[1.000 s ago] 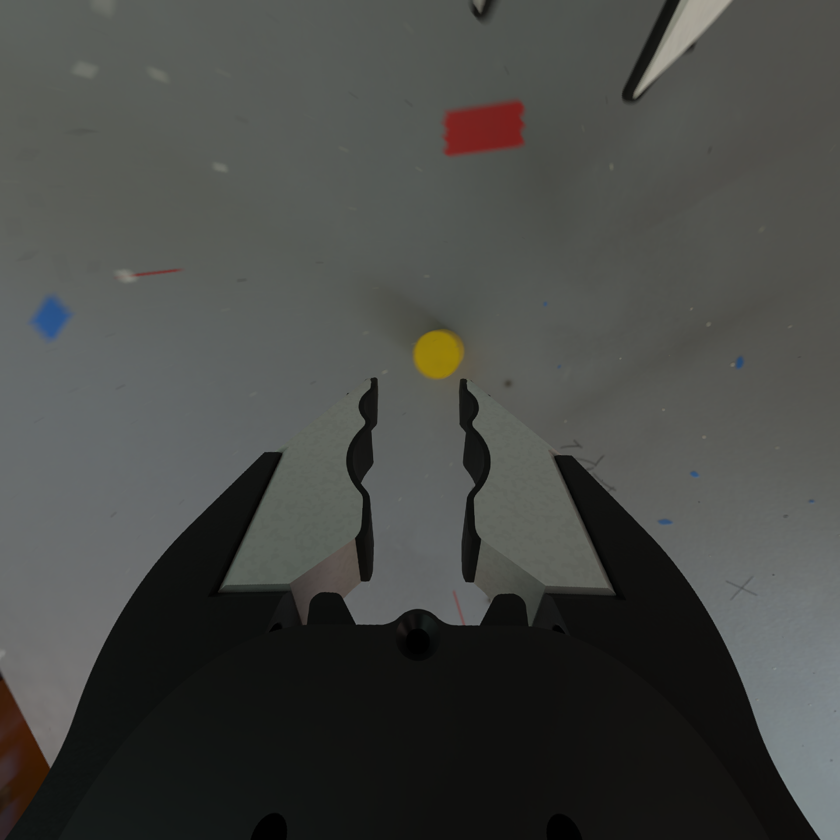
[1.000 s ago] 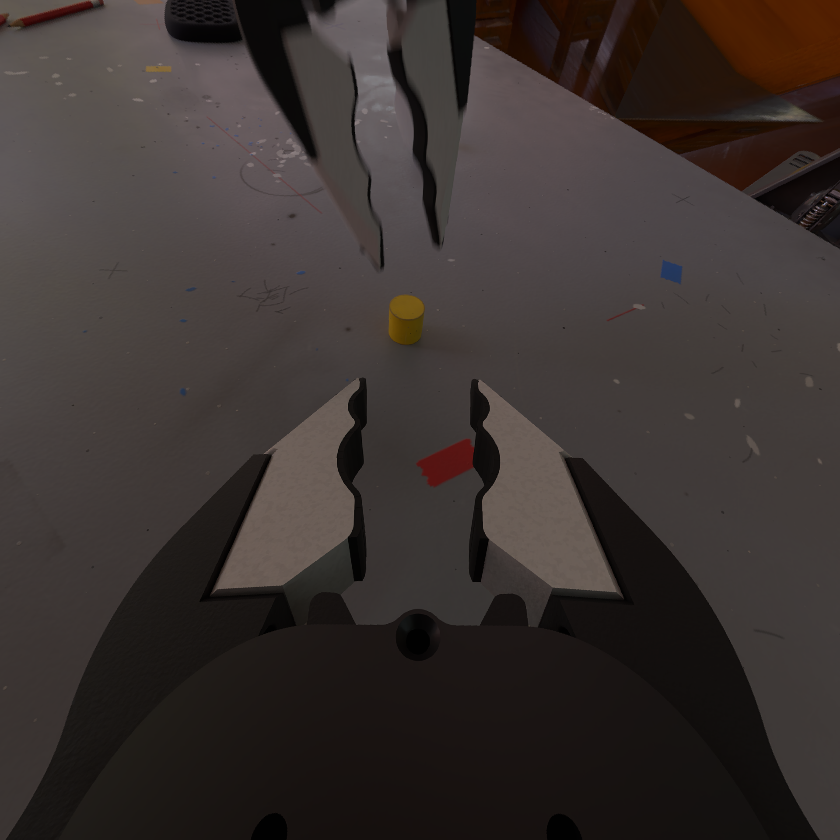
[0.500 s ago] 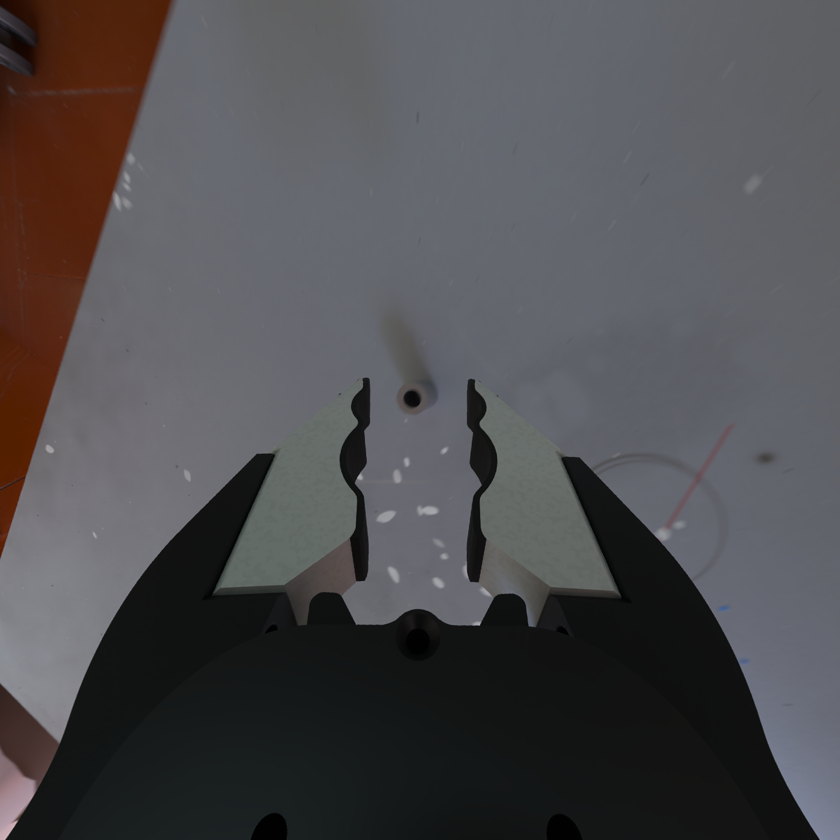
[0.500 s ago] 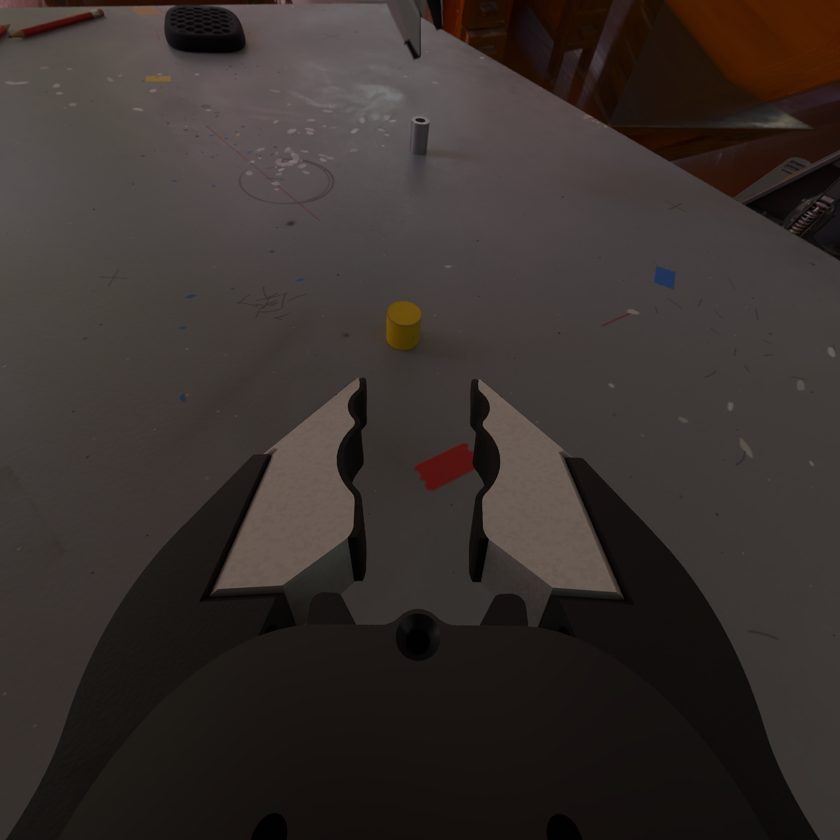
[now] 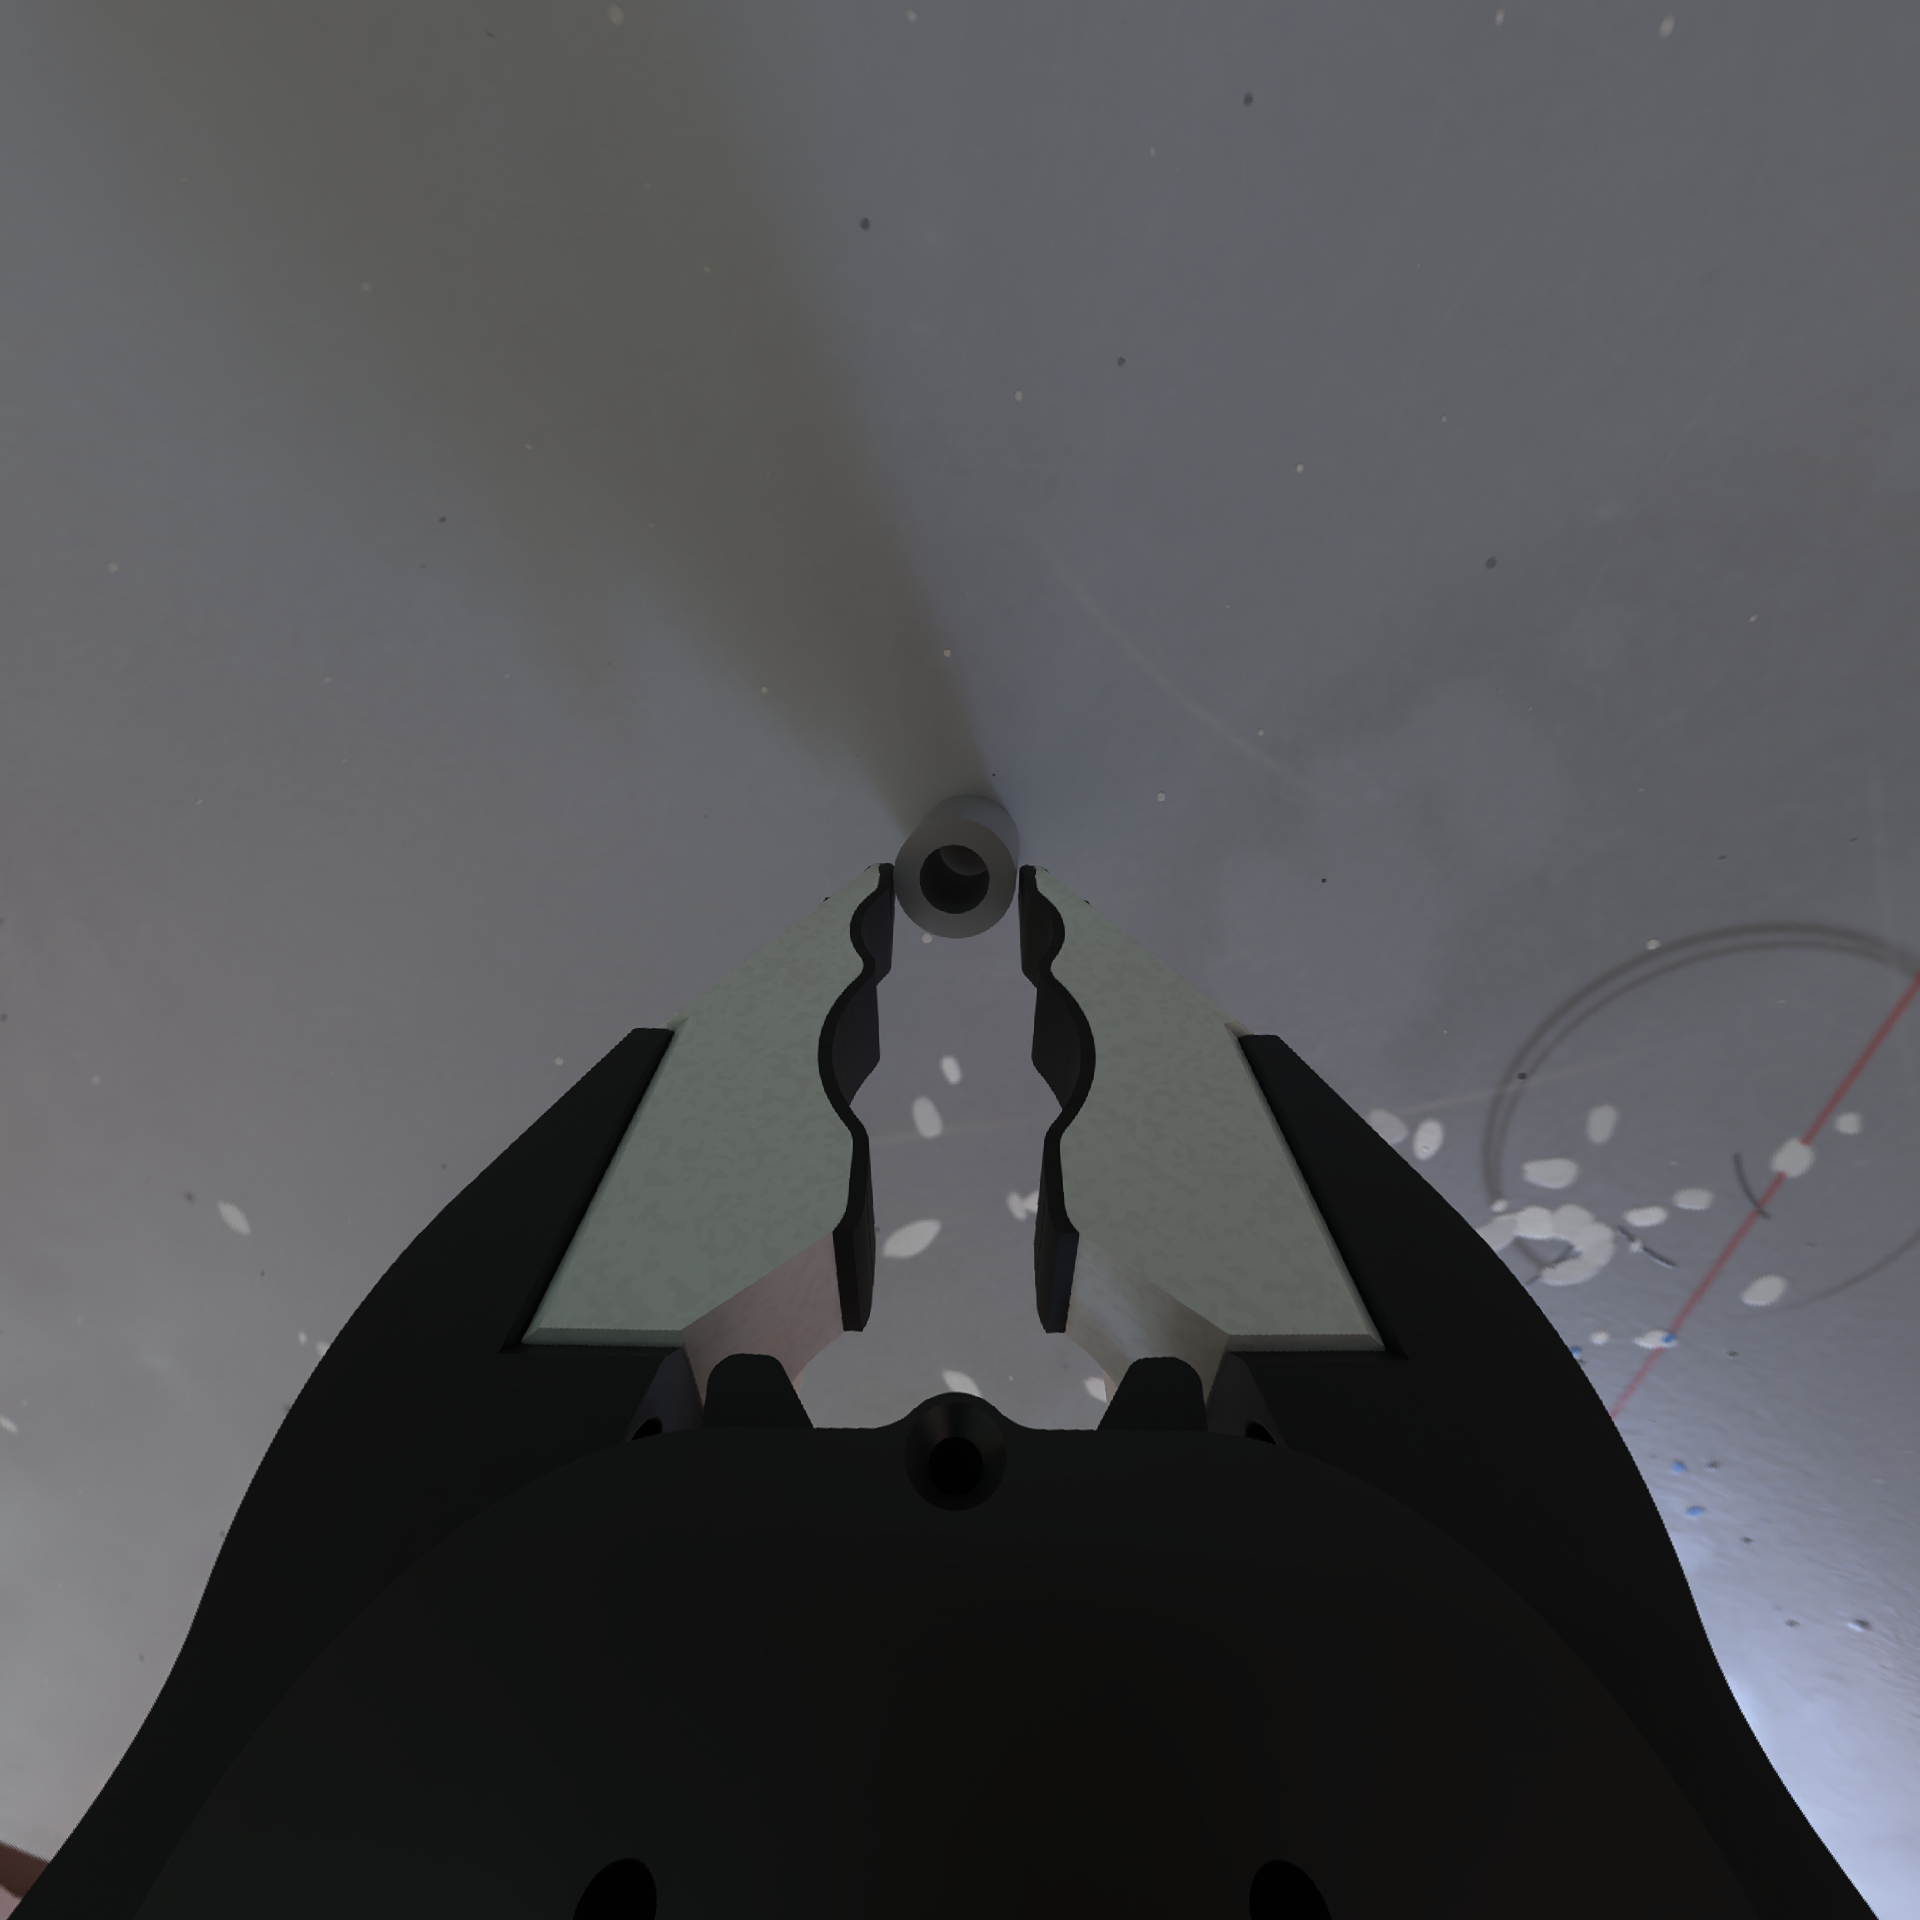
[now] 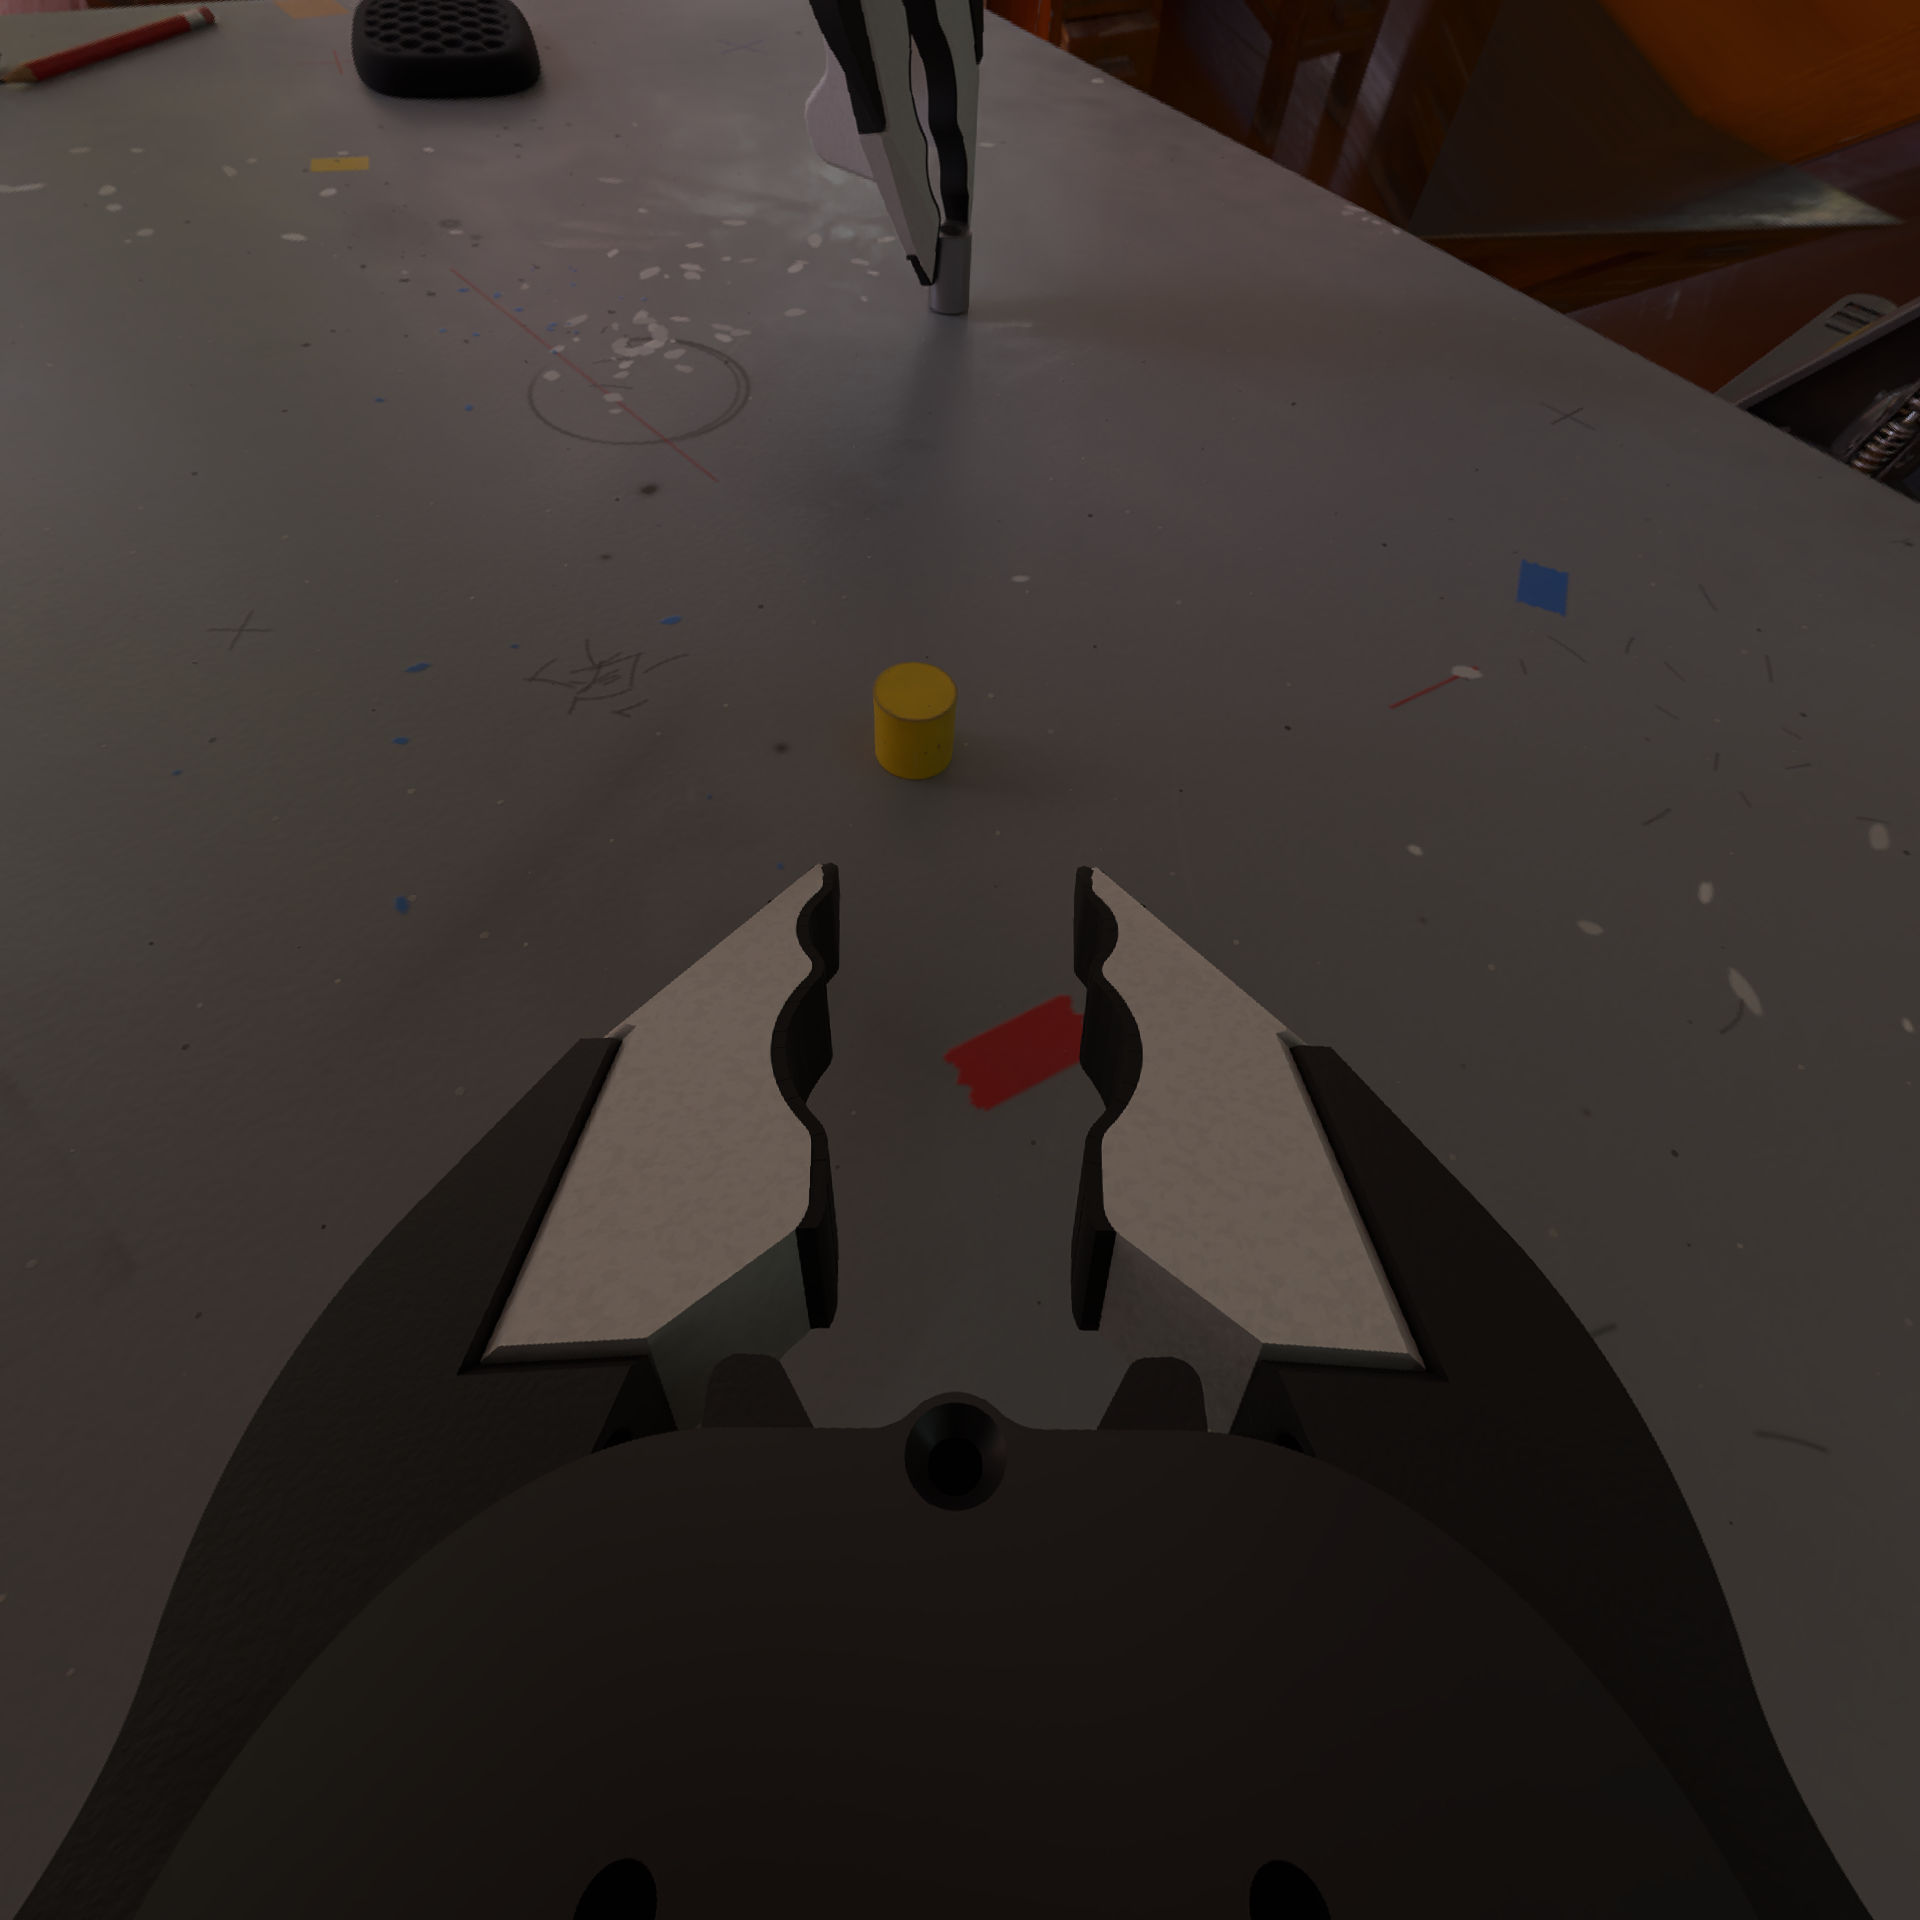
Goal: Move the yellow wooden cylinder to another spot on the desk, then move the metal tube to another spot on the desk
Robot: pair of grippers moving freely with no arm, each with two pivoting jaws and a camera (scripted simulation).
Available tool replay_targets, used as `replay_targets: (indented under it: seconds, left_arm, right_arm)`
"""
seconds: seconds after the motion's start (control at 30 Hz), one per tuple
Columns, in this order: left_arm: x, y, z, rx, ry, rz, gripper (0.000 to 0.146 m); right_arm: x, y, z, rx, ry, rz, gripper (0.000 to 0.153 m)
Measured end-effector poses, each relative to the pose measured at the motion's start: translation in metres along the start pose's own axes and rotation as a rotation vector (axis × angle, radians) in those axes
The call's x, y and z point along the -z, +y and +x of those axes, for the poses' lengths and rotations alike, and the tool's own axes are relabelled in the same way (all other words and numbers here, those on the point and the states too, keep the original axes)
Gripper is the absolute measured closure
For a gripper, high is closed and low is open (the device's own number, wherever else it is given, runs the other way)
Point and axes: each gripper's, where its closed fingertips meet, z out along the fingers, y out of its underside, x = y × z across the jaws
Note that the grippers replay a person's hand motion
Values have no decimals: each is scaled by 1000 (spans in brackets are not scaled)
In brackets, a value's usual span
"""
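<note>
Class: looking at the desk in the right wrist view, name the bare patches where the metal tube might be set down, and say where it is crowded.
Bare: between the yellow wooden cylinder and the pencilled circle; also right of the cylinder, before the blue patch. Crowded: the far edge, with the black perforated pad, red pencil and left gripper over the metal tube.

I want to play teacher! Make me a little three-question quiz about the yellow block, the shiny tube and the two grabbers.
1. True or false: the yellow wooden cylinder stands upright on the desk, with nothing touching it.
2. Which gripper is at the metal tube? A) the left gripper B) the right gripper C) neither
3. Fill in the blank: seen between the right gripper's fingers, a patch of ____ tape lies on the desk.

Key
1. True. It stands alone, ahead of the right gripper.
2. A. Its open fingertips sit either side of the upright tube's top; the pictures do not settle whether they touch it.
3. Red.
</note>
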Motion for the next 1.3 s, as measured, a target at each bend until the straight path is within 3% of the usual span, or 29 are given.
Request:
replay_targets:
  seconds: [0.1, 0.23, 0.37, 0.47, 0.57, 0.7, 0.87, 1.07, 1.2, 1.3]
  left_arm:
    - [24, -7, -4, 31, -28, 37, 123]
    - [93, -41, -8, 39, -195, 199, 123]
    - [139, -96, 47, -86, -200, 335, 123]
    - [124, -137, 127, -251, -75, 362, 124]
    - [87, -167, 204, -394, 47, 349, 124]
    - [36, -187, 262, -498, 139, 263, 124]
    - [-4, -195, 278, -571, 125, 151, 124]
    - [-13, -189, 281, -594, 132, 98, 121]
    - [8, -190, 274, -557, 105, 187, 109]
    - [53, -196, 254, -429, 62, 402, 109]
  right_arm:
    - [3, -1, 1, 2, 7, 10, 108]
    - [4, -3, 1, 6, 0, 18, 108]
    - [2, -3, -3, 20, -11, 8, 108]
    - [2, -3, -5, 38, -6, 5, 108]
    - [4, -4, -5, 41, 1, 12, 108]
    - [5, -4, -3, 40, 6, 14, 109]
    - [6, -3, -2, 46, 9, 9, 109]
    - [8, -3, -2, 44, 9, 11, 109]
    - [7, -2, -2, 43, 9, 10, 109]
    - [7, -3, 1, 28, 19, 16, 109]
